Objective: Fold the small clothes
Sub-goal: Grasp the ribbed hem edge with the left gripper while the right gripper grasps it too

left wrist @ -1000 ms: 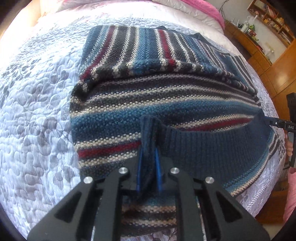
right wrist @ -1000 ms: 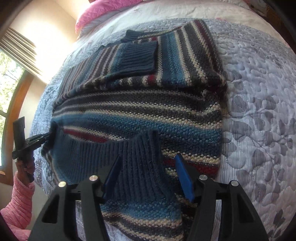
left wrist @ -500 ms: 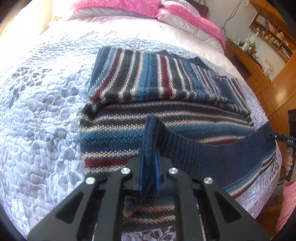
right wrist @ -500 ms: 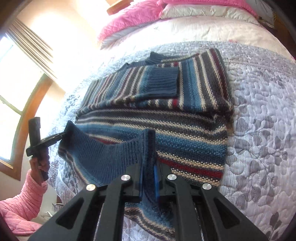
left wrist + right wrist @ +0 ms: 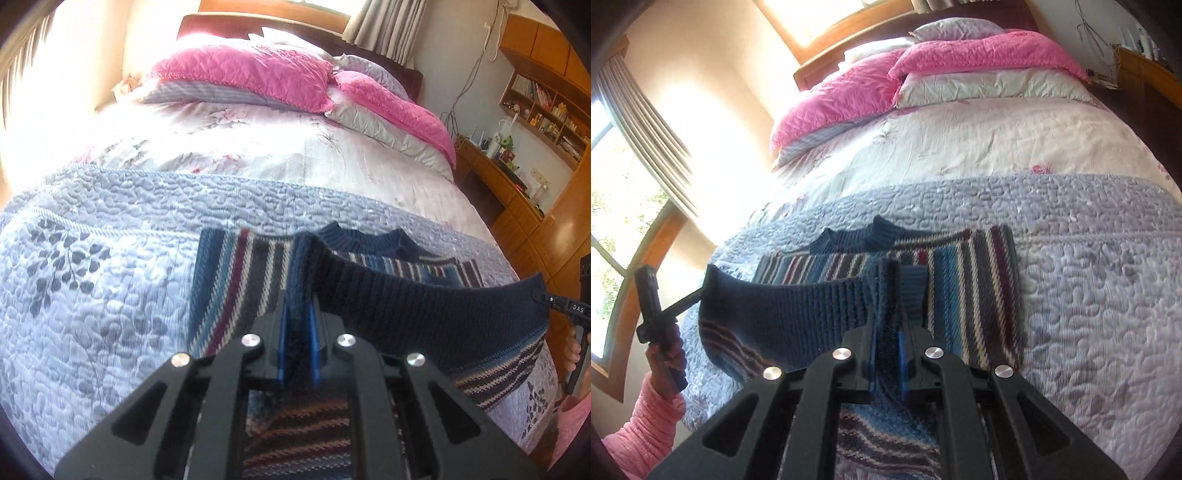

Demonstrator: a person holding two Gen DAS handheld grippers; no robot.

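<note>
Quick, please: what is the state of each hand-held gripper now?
Left hand-held gripper: closed on the striped sweater hem.
Right hand-held gripper: closed on the same hem.

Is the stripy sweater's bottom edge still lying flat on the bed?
No, each hand-held gripper, left and right, pinches the sweater's navy ribbed hem and holds it up off the quilt.

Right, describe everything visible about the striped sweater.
The striped sweater is a chunky knit in blue, grey, cream and dark red bands, with navy ribbed collar and hem. It lies partly folded on the quilted bedspread, collar towards the pillows. The ribbed hem is raised off the bed and stretched between the two grippers: the left gripper is shut on one hem corner, the right gripper on the other.
</note>
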